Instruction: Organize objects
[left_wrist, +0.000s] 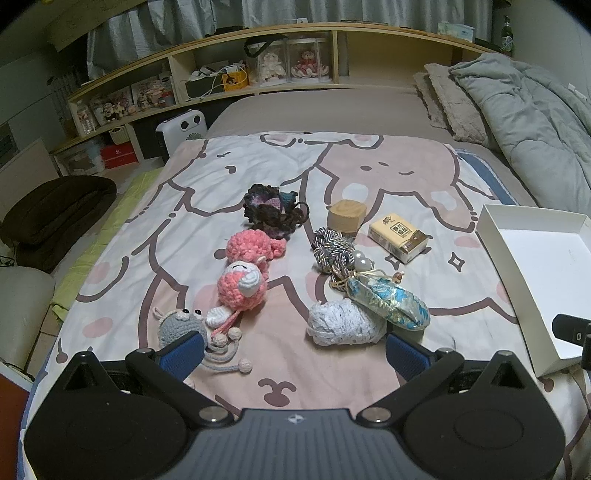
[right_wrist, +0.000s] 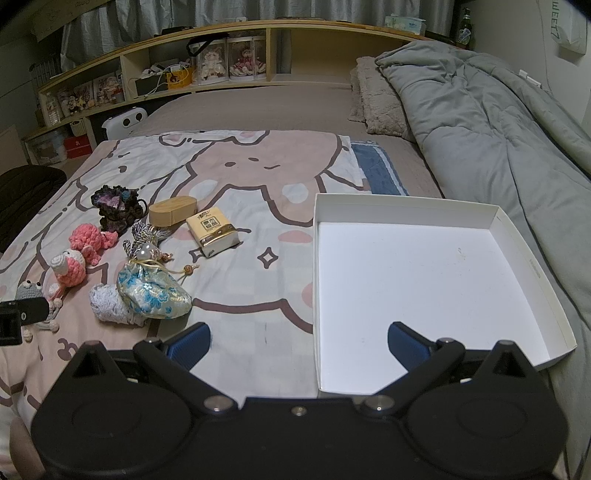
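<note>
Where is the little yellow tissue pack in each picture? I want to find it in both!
Left wrist view: the yellow tissue pack lies right of centre on the blanket, just right of the wooden box.
Right wrist view: the tissue pack lies left of centre, again just right of the wooden box.
Shared landmark: the white tray, to the pack's right in both views.

The left claw's pad hides part of the grey crochet toy (left_wrist: 181, 325); the white box (left_wrist: 535, 273) runs past the frame's right edge.
</note>
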